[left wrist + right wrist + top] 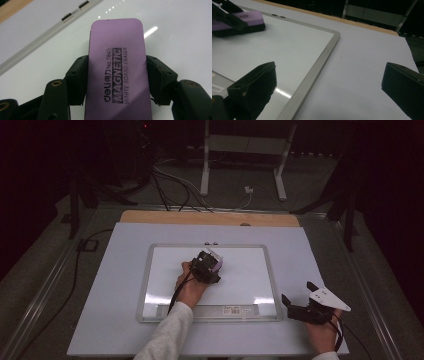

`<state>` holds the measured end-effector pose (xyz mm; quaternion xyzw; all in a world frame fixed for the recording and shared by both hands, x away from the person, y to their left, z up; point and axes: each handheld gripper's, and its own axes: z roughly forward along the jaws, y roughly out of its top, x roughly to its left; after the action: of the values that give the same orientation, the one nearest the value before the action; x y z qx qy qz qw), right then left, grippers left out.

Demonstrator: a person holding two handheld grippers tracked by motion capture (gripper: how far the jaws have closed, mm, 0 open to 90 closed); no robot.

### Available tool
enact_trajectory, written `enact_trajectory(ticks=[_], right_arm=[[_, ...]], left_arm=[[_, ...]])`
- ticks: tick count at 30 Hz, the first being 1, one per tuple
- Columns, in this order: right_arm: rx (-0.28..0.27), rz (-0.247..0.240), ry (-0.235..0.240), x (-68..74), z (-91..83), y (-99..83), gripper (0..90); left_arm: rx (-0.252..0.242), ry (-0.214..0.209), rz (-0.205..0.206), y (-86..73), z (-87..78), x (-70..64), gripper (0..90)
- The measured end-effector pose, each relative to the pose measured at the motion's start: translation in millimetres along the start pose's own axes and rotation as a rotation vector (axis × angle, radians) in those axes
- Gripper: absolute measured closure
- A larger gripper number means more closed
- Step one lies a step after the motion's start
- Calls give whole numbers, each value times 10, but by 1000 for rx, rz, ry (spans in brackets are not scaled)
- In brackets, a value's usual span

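Note:
A purple magnetic whiteboard eraser lies flat on the whiteboard, and my left gripper is shut on its two long sides. In the high view the eraser sits near the board's upper middle. The right gripper view shows the eraser at the far left, held by the other gripper. My right gripper rests open at the table's front right, beside the board's right frame, with nothing between its jaws.
The whiteboard lies on a pale sheet that covers a wooden table. A label strip runs along the board's near edge. Cables and a stand's legs are on the floor beyond.

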<state>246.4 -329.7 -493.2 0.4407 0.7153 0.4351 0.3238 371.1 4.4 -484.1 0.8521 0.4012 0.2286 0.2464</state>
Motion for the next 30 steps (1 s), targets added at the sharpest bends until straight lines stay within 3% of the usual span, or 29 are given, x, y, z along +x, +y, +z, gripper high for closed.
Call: enact_trajectory(ticks=[10, 30], right_arm=[[-3, -2, 2, 3, 3, 2, 1], [-1, 0, 0, 1, -14, -5, 0]], left_arm=[[-50, -7, -61, -16, -105, 164, 414], [-61, 11, -104, -34, -181, 343, 413]])
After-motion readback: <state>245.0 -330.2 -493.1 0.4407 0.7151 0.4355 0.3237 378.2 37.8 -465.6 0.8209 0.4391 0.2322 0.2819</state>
